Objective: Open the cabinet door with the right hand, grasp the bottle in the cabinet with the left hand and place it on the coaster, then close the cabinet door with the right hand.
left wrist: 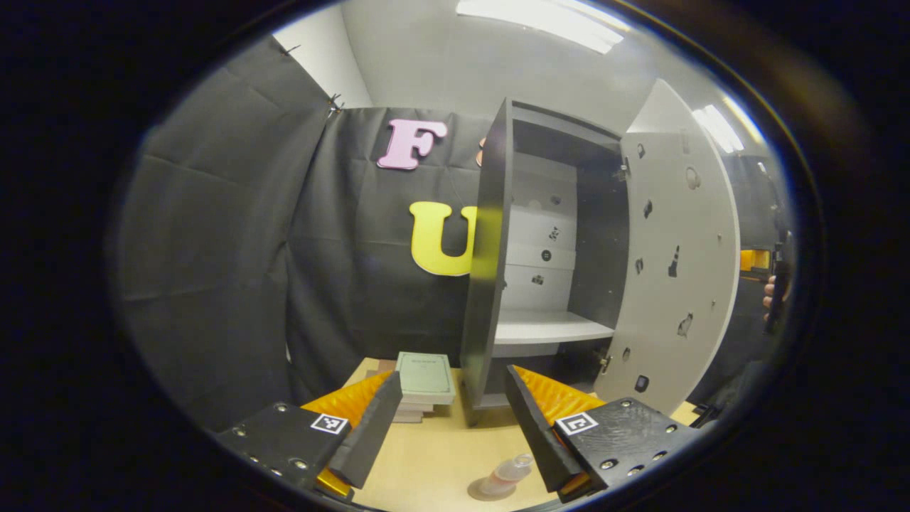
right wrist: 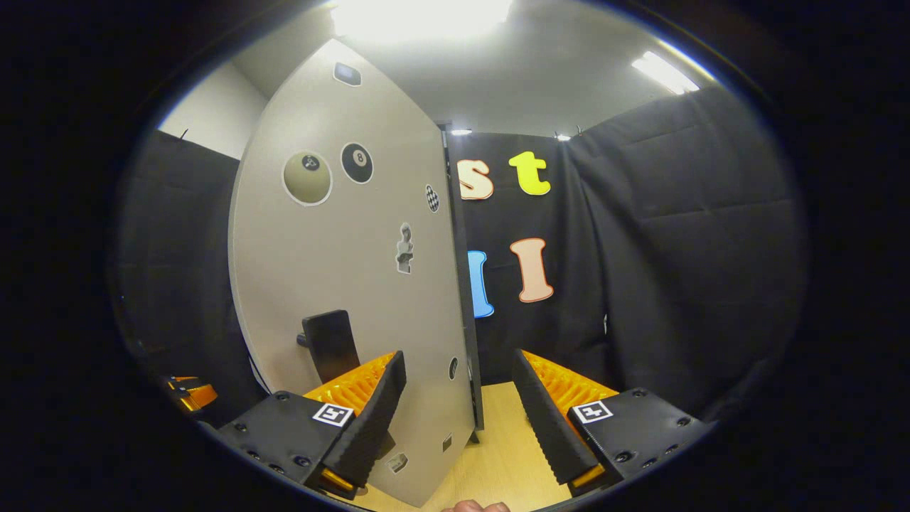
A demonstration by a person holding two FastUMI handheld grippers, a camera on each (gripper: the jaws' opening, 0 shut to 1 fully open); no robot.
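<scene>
bottle (left wrist: pixel 506 475) on coaster (left wrist: pixel 486 491), before cabinet (left wrist: pixel 540 263) (books (left wrist: pixel 424 380) left).

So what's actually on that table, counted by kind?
Cabinet: 1, door open
Bottle: 1, on the coaster
Coaster: 1
Book stack: 1, number of books hard to tell
Total: 4

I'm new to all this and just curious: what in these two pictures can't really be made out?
- Bottle on the coaster, left gripper view: partly behind a finger; its contents unclear.
- Cabinet below the shelf, left gripper view: hidden by that finger.
- Door handle, right gripper view: its lower end sits behind a finger.
- Stickers on the door, both views: too small to identify.
</scene>
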